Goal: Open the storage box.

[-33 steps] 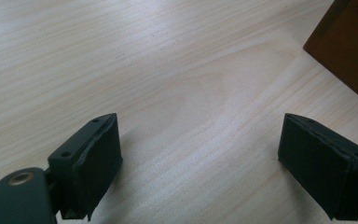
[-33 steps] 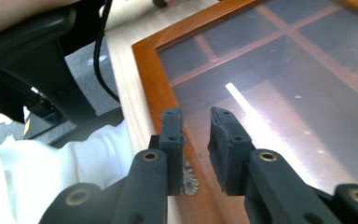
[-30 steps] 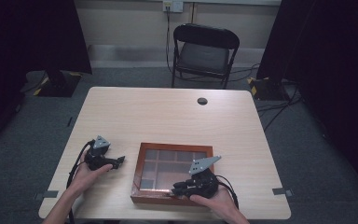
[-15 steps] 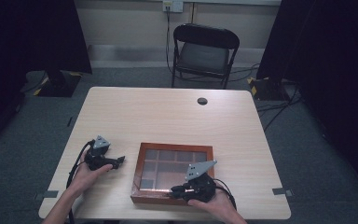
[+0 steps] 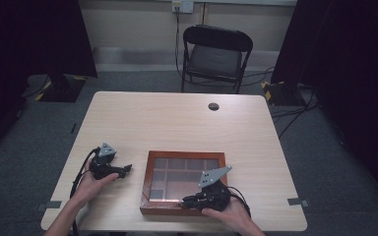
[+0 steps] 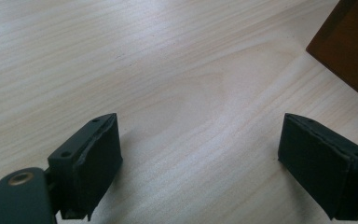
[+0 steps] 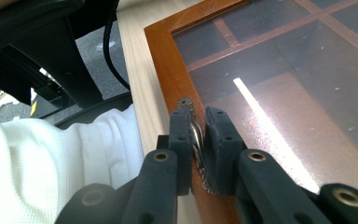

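Wooden box (image 5: 183,209) with gridded glass lid; right gripper (image 7: 197,135) fingers clenched on its metal handle (image 7: 196,140); left gripper (image 6: 200,158) fingers released.

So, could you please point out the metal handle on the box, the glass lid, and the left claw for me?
metal handle (image 7: 196,135): right gripper view, its shiny middle between the shut right claw's pads.
glass lid (image 5: 184,172): high view, centre of the pane.
left claw (image 6: 200,158): left gripper view, the gap midway between its open tips.

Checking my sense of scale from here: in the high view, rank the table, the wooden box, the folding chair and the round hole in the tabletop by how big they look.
1. table
2. wooden box and folding chair: look alike, and the chair stands farther off, so unranked
3. round hole
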A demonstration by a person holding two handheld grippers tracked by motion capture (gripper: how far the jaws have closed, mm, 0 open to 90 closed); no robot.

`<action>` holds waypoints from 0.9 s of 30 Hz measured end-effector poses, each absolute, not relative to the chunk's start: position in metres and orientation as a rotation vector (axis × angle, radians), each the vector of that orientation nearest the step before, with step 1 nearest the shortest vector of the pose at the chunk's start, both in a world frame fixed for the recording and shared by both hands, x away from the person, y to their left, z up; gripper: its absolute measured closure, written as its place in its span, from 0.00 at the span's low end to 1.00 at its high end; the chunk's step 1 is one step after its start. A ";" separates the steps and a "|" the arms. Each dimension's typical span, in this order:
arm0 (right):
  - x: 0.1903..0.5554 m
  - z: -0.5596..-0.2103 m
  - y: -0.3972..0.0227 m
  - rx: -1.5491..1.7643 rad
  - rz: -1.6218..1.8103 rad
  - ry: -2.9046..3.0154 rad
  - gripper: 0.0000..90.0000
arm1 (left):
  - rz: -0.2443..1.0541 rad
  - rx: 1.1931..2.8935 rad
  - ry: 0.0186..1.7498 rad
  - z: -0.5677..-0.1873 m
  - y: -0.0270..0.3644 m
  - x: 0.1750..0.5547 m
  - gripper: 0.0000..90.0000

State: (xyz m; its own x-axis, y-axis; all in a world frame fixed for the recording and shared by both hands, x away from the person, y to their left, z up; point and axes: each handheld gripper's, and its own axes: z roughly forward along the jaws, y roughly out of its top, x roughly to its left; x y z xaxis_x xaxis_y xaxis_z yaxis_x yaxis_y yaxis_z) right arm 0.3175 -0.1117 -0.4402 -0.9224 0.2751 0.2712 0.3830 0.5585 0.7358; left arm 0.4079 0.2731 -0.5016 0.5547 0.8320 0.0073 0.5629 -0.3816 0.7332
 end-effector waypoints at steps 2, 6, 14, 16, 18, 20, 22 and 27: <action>0.317 -0.439 -0.111 -0.553 -1.295 -2.676 0.91 | 0.495 2.092 1.118 -0.502 0.273 0.408 0.14; 0.318 -0.437 -0.110 -0.548 -1.300 -2.667 0.92 | 0.488 2.087 1.117 -0.502 0.273 0.407 0.14; 0.320 -0.429 -0.113 -0.560 -1.334 -2.632 0.92 | 0.455 2.132 1.055 -0.499 0.268 0.402 0.18; 0.321 -0.427 -0.113 -0.550 -1.328 -2.632 0.92 | 0.452 2.146 1.039 -0.499 0.267 0.402 0.18; 0.321 -0.427 -0.112 -0.548 -1.329 -2.629 0.92 | 0.437 2.143 1.035 -0.498 0.266 0.402 0.19; 0.322 -0.424 -0.113 -0.548 -1.338 -2.617 0.92 | 0.432 2.136 1.029 -0.496 0.266 0.401 0.19; 0.323 -0.421 -0.114 -0.546 -1.350 -2.611 0.92 | 0.428 2.119 1.019 -0.494 0.265 0.399 0.19; 0.325 -0.415 -0.114 -0.539 -1.353 -2.611 0.92 | 0.443 2.062 0.982 -0.486 0.264 0.395 0.20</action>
State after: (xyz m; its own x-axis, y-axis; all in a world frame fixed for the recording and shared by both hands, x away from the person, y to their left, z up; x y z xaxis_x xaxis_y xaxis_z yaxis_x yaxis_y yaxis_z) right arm 0.3251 -0.1140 -0.4147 -0.9238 0.2448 0.2945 0.3818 0.5282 0.7585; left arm 0.3955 0.2641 -0.4856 0.6383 0.7695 -0.0225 0.4923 -0.3855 0.7804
